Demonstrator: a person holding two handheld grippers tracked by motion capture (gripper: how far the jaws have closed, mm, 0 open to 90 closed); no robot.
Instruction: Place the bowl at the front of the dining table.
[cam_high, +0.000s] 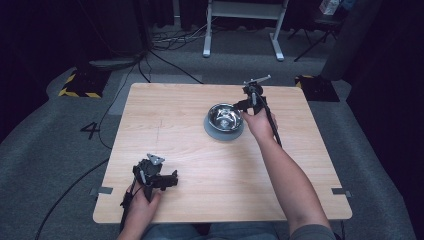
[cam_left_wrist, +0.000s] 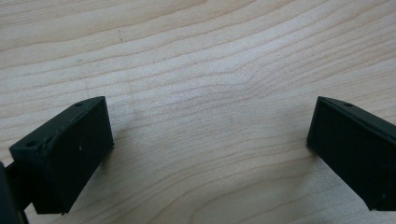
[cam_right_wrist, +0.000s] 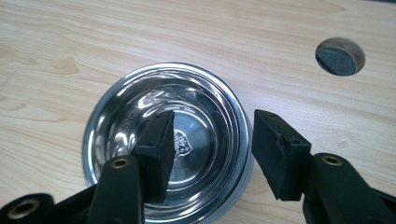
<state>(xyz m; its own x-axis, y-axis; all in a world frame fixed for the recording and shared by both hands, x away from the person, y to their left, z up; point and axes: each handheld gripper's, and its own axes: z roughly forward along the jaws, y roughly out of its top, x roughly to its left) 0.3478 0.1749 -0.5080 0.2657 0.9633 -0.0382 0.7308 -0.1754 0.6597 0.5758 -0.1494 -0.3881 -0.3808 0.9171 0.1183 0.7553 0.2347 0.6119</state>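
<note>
A shiny steel bowl (cam_high: 224, 119) on a grey base stands right of centre on the wooden table (cam_high: 165, 105). In the right gripper view the bowl (cam_right_wrist: 140, 107) is empty and lies under the jaws. My right gripper (cam_high: 245, 104) hovers at the bowl's right rim. Its jaws (cam_right_wrist: 212, 116) are open, one over the bowl's inside and one past the rim, and they hold nothing. My left gripper (cam_high: 172, 179) rests near the front left edge of the table. It is open (cam_left_wrist: 211, 105) over bare wood, with nothing between the jaws.
A round cable hole (cam_right_wrist: 340, 57) pierces the tabletop beyond the bowl. Past the table's far edge are a white desk frame (cam_high: 242, 30), floor cables (cam_high: 165, 55) and yellow-black striped plates (cam_high: 80, 82). Bare wood spreads between the two grippers.
</note>
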